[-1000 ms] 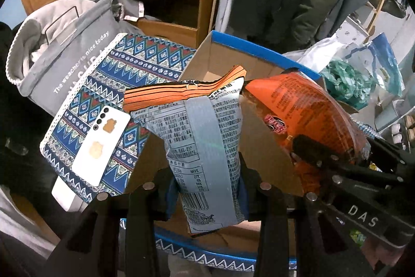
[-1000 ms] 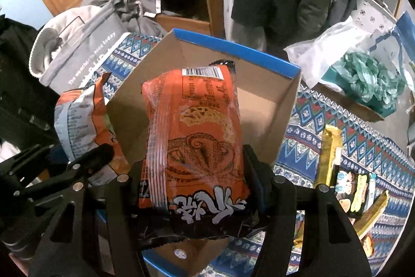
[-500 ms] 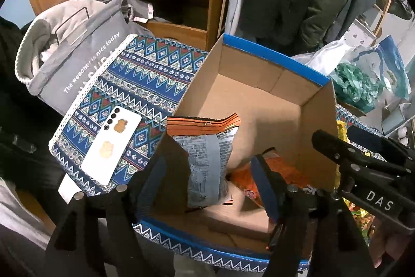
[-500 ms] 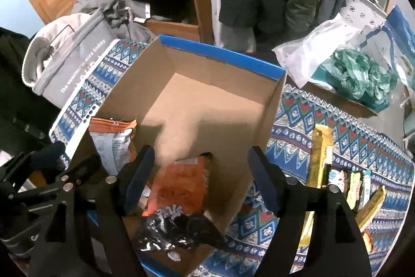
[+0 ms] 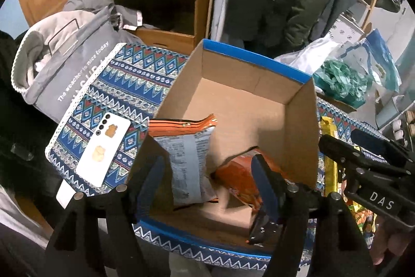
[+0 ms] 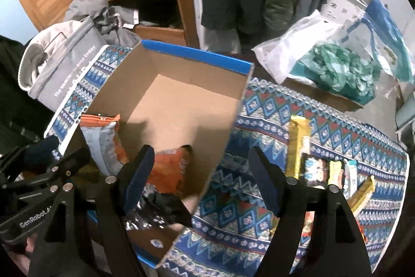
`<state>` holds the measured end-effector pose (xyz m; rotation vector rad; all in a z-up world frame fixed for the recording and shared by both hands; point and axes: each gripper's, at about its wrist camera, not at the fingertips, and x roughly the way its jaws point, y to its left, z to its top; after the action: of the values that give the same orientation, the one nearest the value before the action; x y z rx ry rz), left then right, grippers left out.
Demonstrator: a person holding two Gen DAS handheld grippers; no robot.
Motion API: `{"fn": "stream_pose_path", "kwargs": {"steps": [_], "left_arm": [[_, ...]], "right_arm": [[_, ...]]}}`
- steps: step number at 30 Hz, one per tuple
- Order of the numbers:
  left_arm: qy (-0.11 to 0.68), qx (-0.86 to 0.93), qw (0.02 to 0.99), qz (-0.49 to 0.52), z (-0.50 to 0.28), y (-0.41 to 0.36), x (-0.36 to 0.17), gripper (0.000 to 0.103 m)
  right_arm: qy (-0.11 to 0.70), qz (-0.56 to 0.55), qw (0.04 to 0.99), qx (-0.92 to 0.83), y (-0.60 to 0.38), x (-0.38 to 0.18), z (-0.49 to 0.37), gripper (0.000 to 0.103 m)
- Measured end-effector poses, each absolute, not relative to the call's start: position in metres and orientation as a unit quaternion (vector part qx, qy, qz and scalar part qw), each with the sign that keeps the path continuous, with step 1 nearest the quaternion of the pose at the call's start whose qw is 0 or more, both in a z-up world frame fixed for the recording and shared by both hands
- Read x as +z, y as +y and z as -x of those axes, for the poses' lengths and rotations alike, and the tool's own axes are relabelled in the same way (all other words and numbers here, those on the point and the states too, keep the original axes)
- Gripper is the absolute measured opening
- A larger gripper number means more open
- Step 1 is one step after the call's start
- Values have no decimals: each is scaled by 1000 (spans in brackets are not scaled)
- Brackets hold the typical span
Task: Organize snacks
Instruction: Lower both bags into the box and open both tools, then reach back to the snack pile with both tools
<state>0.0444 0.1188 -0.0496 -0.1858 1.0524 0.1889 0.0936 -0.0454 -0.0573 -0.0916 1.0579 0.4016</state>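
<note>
Now that both packets have dropped out of my claws, the cardboard box (image 5: 301,121) holds two snacks: the grey-and-orange chip bag (image 5: 186,160) leans upright against the box's left wall, and the orange noodle packet (image 6: 168,170) lies on the box floor just beside it, toward the near edge. My left claw (image 5: 207,181) has just been opening and hangs over the near end of the box with its jaws spread wide; the chip bag shows between them but neither pad presses on it. My right claw (image 6: 199,178) has likewise just been opening, stands wide and grips nothing, and where a second ago it sat squarely over the box, it has slid toward the box's right wall, which now falls between its fingers. I read that as two items delivered and the right hand already heading for more. Right of the box, on the patterned worktop (image 6: 272,105), a row of bars and small packets (image 6: 319,170) waits, the yellow bar (image 6: 298,142) nearest the box. A white phone (image 5: 103,149) lies left of the box, clear of my path
</note>
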Motion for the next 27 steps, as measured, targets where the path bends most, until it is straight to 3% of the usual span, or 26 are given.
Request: {"fn": "stream_pose_path", "kwargs": {"steps": [27], "left_arm": [[512, -21, 859, 10, -41, -21, -50, 72]], "right_arm": [[516, -14, 854, 71, -214, -73, -50, 76]]}}
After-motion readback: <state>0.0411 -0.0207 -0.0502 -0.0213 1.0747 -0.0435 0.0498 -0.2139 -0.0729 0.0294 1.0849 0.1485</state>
